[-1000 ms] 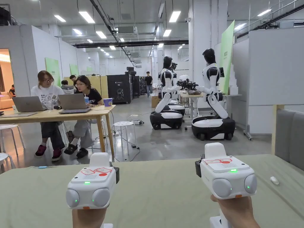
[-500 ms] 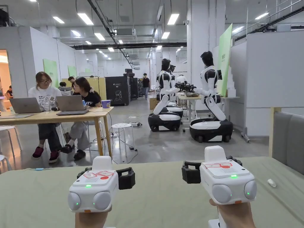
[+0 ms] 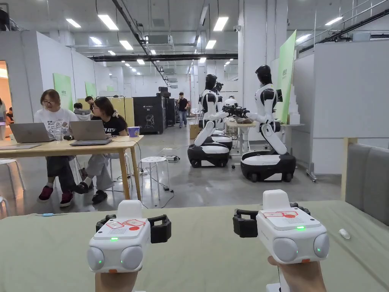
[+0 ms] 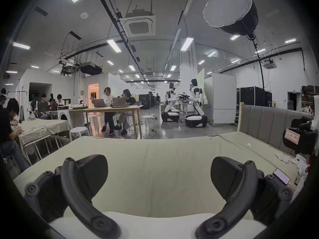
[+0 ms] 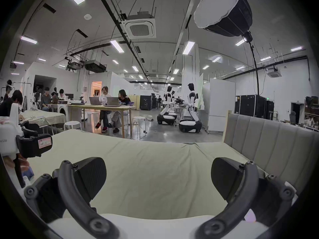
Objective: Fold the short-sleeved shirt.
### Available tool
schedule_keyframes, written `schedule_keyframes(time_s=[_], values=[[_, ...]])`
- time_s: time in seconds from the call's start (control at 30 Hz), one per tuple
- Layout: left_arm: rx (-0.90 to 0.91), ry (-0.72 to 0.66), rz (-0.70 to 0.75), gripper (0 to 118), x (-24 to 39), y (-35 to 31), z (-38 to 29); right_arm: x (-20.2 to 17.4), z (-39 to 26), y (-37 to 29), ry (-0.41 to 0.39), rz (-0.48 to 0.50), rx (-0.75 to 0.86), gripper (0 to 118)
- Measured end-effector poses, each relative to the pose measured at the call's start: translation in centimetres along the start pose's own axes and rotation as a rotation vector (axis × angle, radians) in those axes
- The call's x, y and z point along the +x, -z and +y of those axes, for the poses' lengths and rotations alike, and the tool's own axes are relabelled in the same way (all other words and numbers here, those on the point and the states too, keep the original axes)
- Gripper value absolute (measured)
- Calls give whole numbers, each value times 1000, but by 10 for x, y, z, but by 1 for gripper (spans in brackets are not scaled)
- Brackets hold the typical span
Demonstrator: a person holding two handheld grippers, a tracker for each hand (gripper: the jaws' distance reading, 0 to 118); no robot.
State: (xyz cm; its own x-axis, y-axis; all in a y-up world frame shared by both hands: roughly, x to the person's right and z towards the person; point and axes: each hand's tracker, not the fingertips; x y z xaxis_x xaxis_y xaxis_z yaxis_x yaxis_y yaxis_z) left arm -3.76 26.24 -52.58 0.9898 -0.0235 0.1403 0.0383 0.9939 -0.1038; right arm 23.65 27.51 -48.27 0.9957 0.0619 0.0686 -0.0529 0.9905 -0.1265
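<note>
Both jaws of the white left gripper [image 4: 158, 179] and white right gripper [image 5: 158, 179] are spread wide, gripping nothing. A pale green bed sheet [image 3: 205, 243] lies beneath them; a grey padded headboard [image 3: 366, 178] stands to the right gripper's right.

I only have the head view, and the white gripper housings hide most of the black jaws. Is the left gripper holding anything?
Observer: No. The left gripper has its jaws wide apart, with just the pale green bed sheet between them.
Operator: And the right one?
Observer: The right gripper is equally open and empty.
Operator: Anything lying off to my right?
Observer: A dark flat phone lies on the sheet, near crumpled white papers by the grey padded headboard.
</note>
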Motion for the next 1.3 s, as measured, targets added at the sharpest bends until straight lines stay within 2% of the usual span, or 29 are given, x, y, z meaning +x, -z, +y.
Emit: schedule_keyframes(time_s=[0.57,0.73,1.3], values=[[-3,-8,16,118,-5,1,-2,-3,-3,1,-5,5,0,118],[-10,-19,13,118,-8,9,-3,-3,-4,3,0,-31,10,118],[4,-3,28,118,-8,5,-5,-2,-11,8,24,-10,20,118]])
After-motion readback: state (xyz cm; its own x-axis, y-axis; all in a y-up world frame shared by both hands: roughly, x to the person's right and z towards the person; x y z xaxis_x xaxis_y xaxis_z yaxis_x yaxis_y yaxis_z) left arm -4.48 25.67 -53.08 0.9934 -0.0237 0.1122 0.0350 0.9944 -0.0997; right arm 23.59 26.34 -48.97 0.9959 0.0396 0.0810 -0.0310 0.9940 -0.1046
